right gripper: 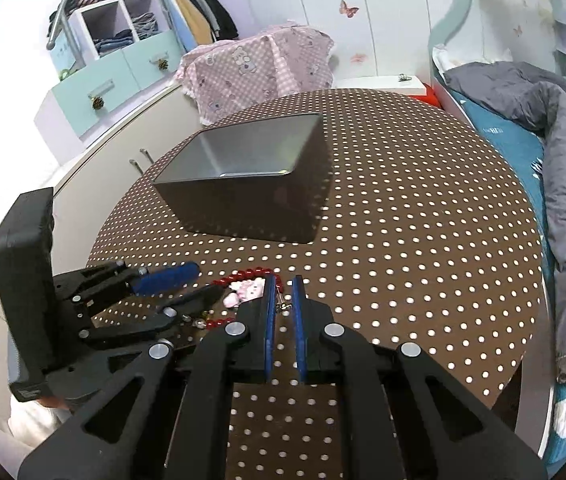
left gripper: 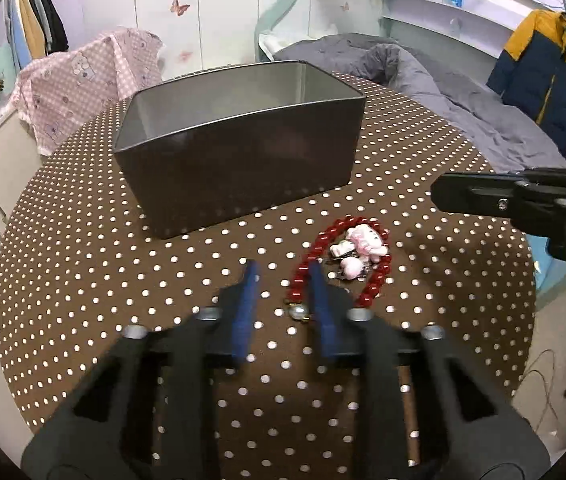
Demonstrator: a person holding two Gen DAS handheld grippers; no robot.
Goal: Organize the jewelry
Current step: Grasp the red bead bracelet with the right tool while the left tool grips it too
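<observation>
Left gripper (left gripper: 283,270): my fingers spread, nothing pinched.
Right gripper (right gripper: 283,280): my fingers pressed together.
Beads (left gripper: 339,264): just past left fingers.
Box (left gripper: 239,140): beyond.

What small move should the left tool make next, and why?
Probably ease the left tool slightly right and down so both fingers straddle the red bead bracelet, then close. Its right finger already overlaps the beads, but nothing sits between the fingers. The grey box behind looks empty, and the jewelry pile, including the pink charm, lies on the dotted table.
</observation>
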